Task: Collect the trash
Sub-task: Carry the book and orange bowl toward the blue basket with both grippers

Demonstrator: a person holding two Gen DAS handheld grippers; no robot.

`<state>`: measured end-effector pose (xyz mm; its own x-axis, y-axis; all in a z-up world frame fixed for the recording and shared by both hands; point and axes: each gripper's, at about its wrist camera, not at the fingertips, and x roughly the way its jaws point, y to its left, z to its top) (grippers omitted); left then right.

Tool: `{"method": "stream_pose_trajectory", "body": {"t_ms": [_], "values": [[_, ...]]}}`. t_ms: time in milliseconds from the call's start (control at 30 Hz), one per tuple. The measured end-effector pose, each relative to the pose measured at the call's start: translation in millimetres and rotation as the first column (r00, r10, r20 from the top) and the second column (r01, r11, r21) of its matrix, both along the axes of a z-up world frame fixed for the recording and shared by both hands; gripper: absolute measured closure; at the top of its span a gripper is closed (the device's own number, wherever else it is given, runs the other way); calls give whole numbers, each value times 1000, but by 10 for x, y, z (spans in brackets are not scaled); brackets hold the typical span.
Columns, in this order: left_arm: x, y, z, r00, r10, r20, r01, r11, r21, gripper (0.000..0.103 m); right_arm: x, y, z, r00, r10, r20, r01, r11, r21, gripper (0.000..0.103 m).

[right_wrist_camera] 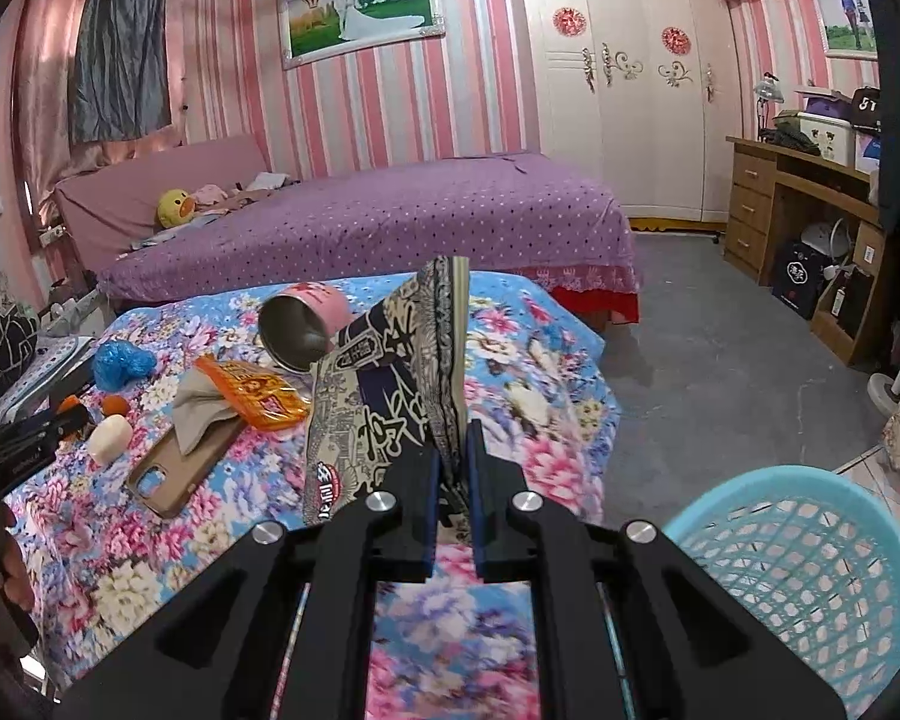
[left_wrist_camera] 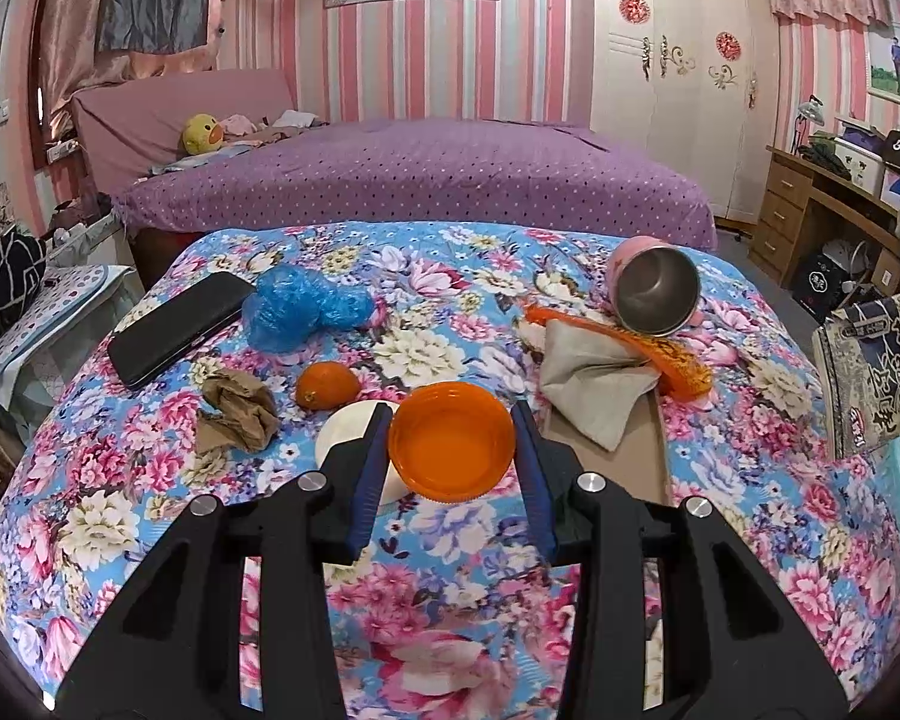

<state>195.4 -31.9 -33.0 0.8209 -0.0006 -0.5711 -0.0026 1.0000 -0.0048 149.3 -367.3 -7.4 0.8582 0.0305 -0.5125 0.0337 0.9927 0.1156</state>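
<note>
right tool [right_wrist_camera: 453,468] grips snack bag [right_wrist_camera: 384,396] printed with chinese characters.

A cloth-covered table [left_wrist_camera: 150,540] stands in front of a bed [left_wrist_camera: 420,174]. On the table, a phone [left_wrist_camera: 180,327] lies far left, a crumpled bag [left_wrist_camera: 306,306] just to its right. Nearer are crumpled paper [left_wrist_camera: 237,414], a fruit [left_wrist_camera: 327,385] and a lid [left_wrist_camera: 453,441]. To the right, a tipped cup [left_wrist_camera: 657,288] lies behind a wrapper [left_wrist_camera: 678,360] and a napkin [left_wrist_camera: 594,384]. A basket [right_wrist_camera: 810,570] sits beside the table's right edge. A wardrobe [right_wrist_camera: 624,90] stands behind the bed, a desk [right_wrist_camera: 804,210] to its right.
</note>
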Motion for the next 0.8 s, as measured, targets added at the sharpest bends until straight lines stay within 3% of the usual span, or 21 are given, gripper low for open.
{"method": "stream_pose_trajectory", "body": {"t_ms": [433, 800], "values": [[-179, -485, 11, 998, -68, 11, 68, 998, 16, 64, -527, -724, 18, 996, -89, 12, 89, 996, 3, 95], [-335, -1225, 74, 985, -170, 31, 169, 985, 40, 64, -750, -1235, -77, 986, -168, -2, 168, 986, 8, 95]]}}
